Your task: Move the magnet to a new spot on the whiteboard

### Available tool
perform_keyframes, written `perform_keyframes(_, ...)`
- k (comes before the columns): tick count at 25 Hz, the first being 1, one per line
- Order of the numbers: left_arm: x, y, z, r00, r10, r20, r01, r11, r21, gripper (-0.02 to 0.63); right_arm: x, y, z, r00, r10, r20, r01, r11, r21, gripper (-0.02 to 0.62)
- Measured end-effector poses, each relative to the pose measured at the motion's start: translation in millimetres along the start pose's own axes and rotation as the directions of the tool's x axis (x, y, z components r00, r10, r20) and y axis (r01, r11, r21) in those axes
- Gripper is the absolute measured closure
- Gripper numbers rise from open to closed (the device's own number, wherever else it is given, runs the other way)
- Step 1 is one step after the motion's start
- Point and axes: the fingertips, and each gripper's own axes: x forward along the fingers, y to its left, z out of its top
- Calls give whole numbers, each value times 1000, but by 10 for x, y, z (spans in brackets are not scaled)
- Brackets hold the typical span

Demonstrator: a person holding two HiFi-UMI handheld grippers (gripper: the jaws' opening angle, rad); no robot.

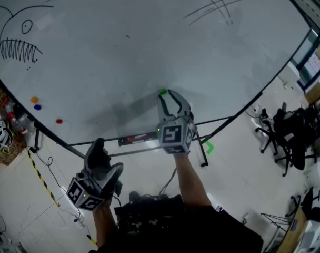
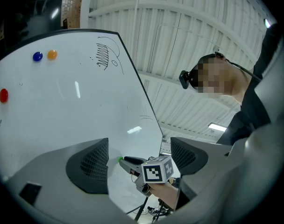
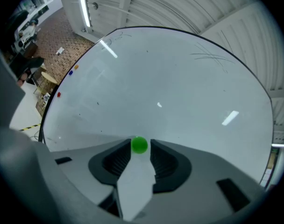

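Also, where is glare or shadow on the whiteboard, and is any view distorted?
Head view: grey shadow on the whiteboard left of the right gripper; board edge bows, fisheye. Right gripper view: lamp reflections streak the board; green magnet sharp. Left gripper view: similar streaks, dark corners.

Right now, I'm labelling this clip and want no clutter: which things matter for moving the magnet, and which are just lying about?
In the job: green magnet, between the open right tongs; whiteboard.

Lying about: red magnet; blue magnet; orange magnet; fish drawing; left tongs, open and empty; office chairs.
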Motion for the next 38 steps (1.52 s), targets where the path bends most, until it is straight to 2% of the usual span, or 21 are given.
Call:
perform_keyframes(4,103,-37,4,1000,-7,-2,7,999,37,193,-236,-90,5,996,63,55,-70,988,140,436)
perform_keyframes(6,147,-70,1,1000,-16,-3,16,999,34,193,-375,-119,18,985,118,123,-145,962,232,436)
perform_keyframes(8,156,-114,-33,1000,-21,-8,21,1000,14,193,-550,-138,3,965,173,197,-232,912,339,436)
perform_keyframes(10,147,-167,-82,999,-23,-23,23,1000,-4,193,-738,-193,0,943,197,269,-302,846,439,437)
perform_keyframes(12,187,-225,-100,999,-28,-34,29,1000,4,193,-899,-269,3,918,203,339,-361,780,510,438)
perform_keyframes(14,258,-291,-112,999,-36,-34,37,999,23,193,-1051,-352,15,896,201,397,-407,731,548,444)
perform_keyframes(17,267,-389,-235,998,-39,-55,40,999,8,193,-1275,-417,-24,866,204,456,-462,672,578,460)
perform_keyframes(19,297,-465,-308,997,-37,-69,37,999,5,193,-1394,-454,-52,852,207,480,-487,650,583,472)
perform_keyframes(26,522,-829,-569,994,-16,-112,17,1000,7,193,-1708,-606,-221,829,234,508,-533,609,588,472)
perform_keyframes(31,571,-1069,-801,989,26,-147,-22,999,29,193,-1912,-662,-322,802,277,529,-576,594,562,472)
perform_keyframes(38,496,-1346,-1016,979,95,-178,-92,995,25,193,-2131,-595,-443,754,315,576,-645,520,560,472)
